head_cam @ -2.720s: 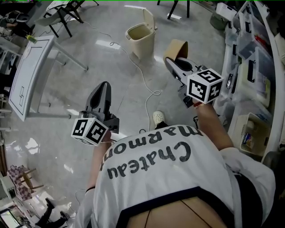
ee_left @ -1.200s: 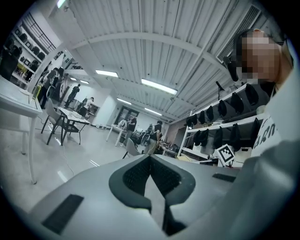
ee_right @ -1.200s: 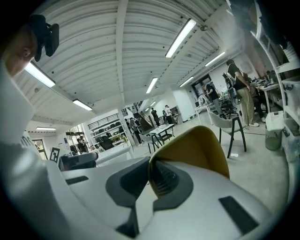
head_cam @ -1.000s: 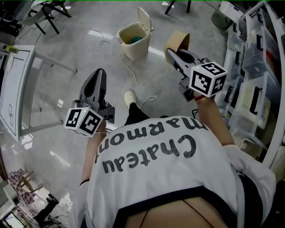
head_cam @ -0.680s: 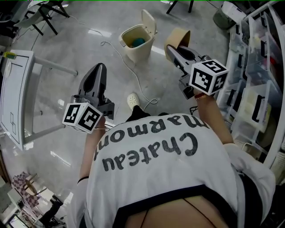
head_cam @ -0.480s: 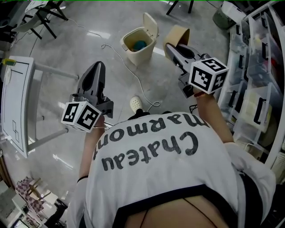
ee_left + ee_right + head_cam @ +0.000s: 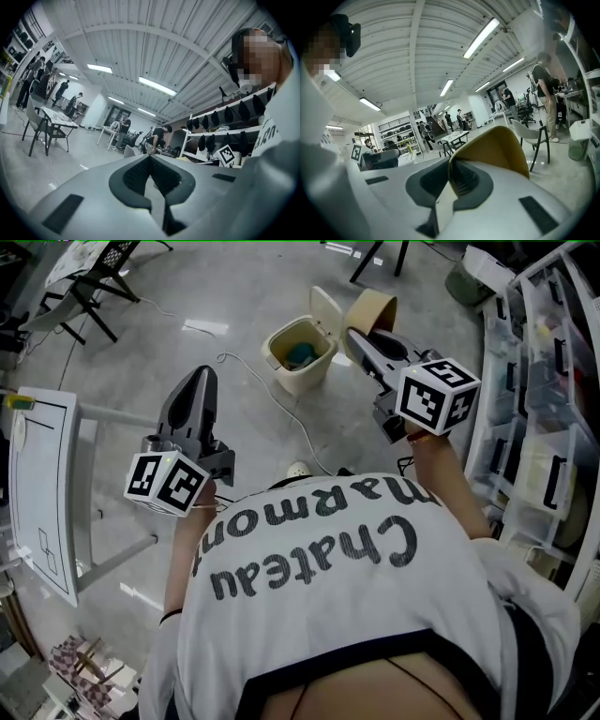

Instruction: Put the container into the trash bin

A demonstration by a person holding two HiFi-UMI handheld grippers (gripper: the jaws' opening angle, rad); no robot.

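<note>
A tan paper container (image 7: 370, 311) is held up by its rim in my right gripper (image 7: 357, 337), which is shut on it; in the right gripper view the same container (image 7: 494, 151) curves over the right jaw. The beige trash bin (image 7: 298, 354) stands on the floor just left of the container, lid tipped back, with something teal inside. My left gripper (image 7: 195, 390) hovers over the floor to the bin's left, jaws shut with nothing between them, as the left gripper view (image 7: 151, 161) also shows.
A white cable (image 7: 272, 399) snakes across the floor past the bin. A white table (image 7: 42, 486) stands at the left. Shelves with plastic boxes (image 7: 544, 381) line the right side. Chair legs (image 7: 94, 296) are at the top left.
The person has walked toward the trash bin: it now lies nearer and just left of the held container. Both grippers keep their pose and their hold.
</note>
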